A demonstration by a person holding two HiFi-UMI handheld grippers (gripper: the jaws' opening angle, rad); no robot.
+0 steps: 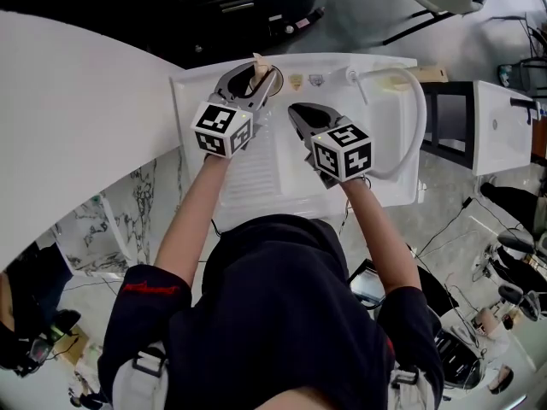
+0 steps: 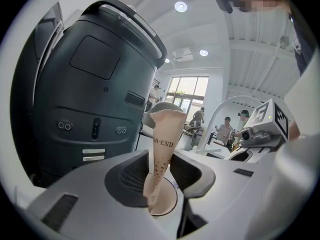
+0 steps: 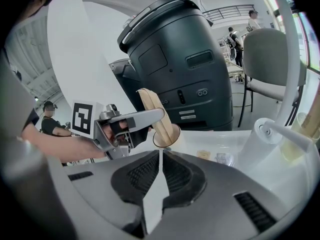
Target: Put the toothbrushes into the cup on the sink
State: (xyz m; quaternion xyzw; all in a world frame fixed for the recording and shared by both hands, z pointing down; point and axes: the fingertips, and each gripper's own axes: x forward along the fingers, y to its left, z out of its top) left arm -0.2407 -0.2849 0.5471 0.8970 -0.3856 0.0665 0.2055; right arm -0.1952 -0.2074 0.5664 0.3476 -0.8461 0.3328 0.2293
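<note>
Left gripper [image 1: 259, 75], jaws parted, loosely straddles a paper-wrapped toothbrush [image 2: 162, 146] leaning in the cup [image 3: 168, 135] on the sink [image 1: 389, 156] ledge. Right gripper [image 1: 297, 111] hovers beside it, closed and empty.

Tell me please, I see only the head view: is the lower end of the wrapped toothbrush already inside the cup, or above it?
Observer: Inside. The left gripper view shows the wrapped toothbrush standing with its narrow end down in the cup.
Operator: Do the jaws squeeze it?
Observer: No. The left hand-held gripper has its jaws apart, one pad on each side of the wrapper.
Operator: And the other hand?
Observer: The right hand-held gripper is shut, and its own view shows nothing between its jaws.
</note>
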